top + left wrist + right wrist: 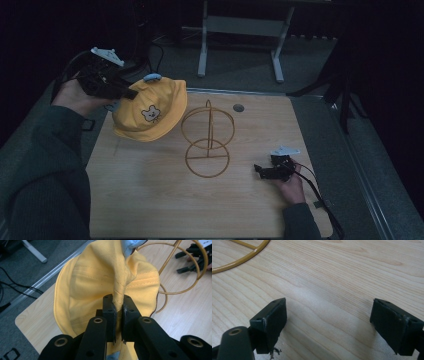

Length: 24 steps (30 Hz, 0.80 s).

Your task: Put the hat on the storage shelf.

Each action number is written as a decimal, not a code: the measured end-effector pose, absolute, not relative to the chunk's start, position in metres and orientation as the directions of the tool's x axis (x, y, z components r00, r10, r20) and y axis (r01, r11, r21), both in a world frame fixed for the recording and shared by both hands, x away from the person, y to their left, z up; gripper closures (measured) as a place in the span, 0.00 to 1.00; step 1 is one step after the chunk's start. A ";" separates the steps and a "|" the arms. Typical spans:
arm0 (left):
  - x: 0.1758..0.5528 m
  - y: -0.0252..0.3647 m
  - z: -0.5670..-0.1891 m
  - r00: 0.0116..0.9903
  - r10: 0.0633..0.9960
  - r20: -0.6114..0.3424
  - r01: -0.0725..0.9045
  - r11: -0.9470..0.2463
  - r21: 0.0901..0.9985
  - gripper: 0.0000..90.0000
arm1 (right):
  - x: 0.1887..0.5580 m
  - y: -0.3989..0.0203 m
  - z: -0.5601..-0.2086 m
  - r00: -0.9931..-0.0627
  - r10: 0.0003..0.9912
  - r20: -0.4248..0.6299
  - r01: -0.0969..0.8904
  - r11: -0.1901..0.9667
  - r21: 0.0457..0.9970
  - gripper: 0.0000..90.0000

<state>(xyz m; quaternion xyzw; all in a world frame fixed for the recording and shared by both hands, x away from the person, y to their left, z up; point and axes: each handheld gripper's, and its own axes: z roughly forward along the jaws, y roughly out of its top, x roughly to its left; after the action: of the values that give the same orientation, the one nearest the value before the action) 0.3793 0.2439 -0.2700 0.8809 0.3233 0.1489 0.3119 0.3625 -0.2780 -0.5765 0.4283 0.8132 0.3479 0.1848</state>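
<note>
Left gripper (119, 312) clenched on a pinched fold of the yellow hat (100, 285), jaws tight on the fabric. In the high view the left gripper (131, 93) sits at 10 o'clock of the table (150, 200), holding the hat (150, 112) up over that corner, bear patch facing the camera. Wire stand (208, 142) at table centre, just beside the hat at its 3 o'clock, apart from it. Right gripper (328, 322) released, jaws wide over bare wood; in the high view it (257, 170) rests on the table at 4 o'clock, near the stand's base ring.
</note>
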 end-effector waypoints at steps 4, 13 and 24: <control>0.377 0.245 -0.268 0.754 0.655 0.055 0.470 -0.595 0.652 0.93 | 0.363 -0.278 -0.577 -0.566 0.825 -0.004 0.567 0.392 0.725 0.15; 0.374 0.244 -0.266 0.771 0.635 0.045 0.452 -0.596 0.664 0.93 | 0.363 -0.278 -0.577 -0.565 0.825 -0.004 0.567 0.392 0.725 0.15; 0.370 0.240 -0.259 0.791 0.610 0.047 0.425 -0.603 0.675 0.93 | 0.363 -0.278 -0.577 -0.565 0.825 -0.004 0.567 0.391 0.725 0.15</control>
<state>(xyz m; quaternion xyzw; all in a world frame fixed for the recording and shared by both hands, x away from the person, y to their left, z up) 0.3702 0.2402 -0.2589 0.8845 0.2926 0.1379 0.3362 0.3627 -0.2781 -0.5766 0.4278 0.8132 0.3482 0.1855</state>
